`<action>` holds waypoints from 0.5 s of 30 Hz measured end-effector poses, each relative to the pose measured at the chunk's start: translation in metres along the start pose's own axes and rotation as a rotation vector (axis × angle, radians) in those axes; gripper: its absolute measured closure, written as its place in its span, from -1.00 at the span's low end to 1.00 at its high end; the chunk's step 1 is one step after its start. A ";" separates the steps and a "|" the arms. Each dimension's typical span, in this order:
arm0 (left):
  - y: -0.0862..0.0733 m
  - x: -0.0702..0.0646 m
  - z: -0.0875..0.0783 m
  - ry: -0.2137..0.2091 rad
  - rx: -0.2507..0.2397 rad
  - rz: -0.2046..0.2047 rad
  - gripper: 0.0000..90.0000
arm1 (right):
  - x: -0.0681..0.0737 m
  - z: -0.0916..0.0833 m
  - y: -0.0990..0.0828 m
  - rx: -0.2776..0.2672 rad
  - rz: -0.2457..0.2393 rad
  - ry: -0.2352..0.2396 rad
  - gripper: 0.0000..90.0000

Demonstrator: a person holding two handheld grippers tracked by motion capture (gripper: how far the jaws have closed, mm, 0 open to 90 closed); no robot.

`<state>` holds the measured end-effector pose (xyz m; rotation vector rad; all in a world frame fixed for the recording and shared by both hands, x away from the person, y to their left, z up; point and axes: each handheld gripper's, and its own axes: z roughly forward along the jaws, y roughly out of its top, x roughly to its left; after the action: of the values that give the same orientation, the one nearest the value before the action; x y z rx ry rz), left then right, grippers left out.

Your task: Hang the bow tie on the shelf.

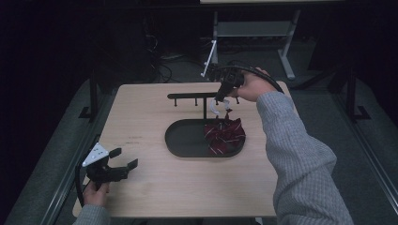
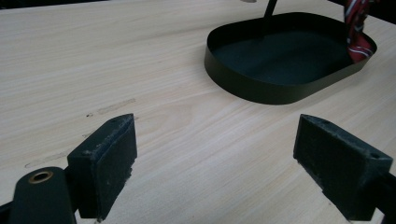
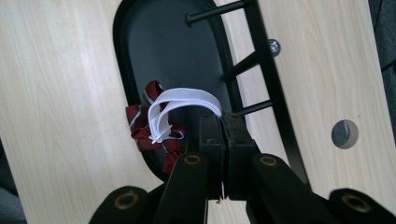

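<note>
A dark red striped bow tie (image 1: 225, 134) hangs over the right end of a black oval tray (image 1: 180, 140). Its white strap (image 3: 180, 100) loops up into my right gripper (image 3: 223, 122), which is shut on the strap above the tray, beside the pegs of a black rack (image 3: 261, 60). In the high view that right gripper (image 1: 220, 99) sits at the rack's crossbar (image 1: 192, 96), pointing down. My left gripper (image 1: 126, 158) rests at the table's front left corner, open, with only bare wood between its pads (image 2: 109, 158). The left gripper view shows the tray (image 2: 261, 84) and part of the tie (image 2: 357, 32) farther off.
The light wooden table (image 1: 145, 117) has a round cable hole (image 3: 344, 134) near the rack. The rack's post rises from the tray's back edge. A desk frame (image 1: 253, 33) stands on the floor behind the table.
</note>
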<state>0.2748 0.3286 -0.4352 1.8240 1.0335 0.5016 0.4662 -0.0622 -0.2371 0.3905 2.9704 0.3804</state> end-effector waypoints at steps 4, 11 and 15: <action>0.000 0.000 0.000 0.000 0.000 -0.003 -0.71 | -0.005 0.000 0.001 -0.004 0.020 0.001 0.95; 0.000 0.000 0.000 -0.004 -0.003 -0.002 -0.71 | -0.015 0.011 -0.003 0.022 0.058 -0.002 0.95; 0.000 0.000 0.000 -0.003 -0.004 -0.002 -0.71 | -0.019 0.016 -0.005 0.030 0.073 -0.010 0.95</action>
<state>0.2750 0.3284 -0.4356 1.8193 1.0313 0.4999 0.4852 -0.0686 -0.2522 0.5044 2.9612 0.3409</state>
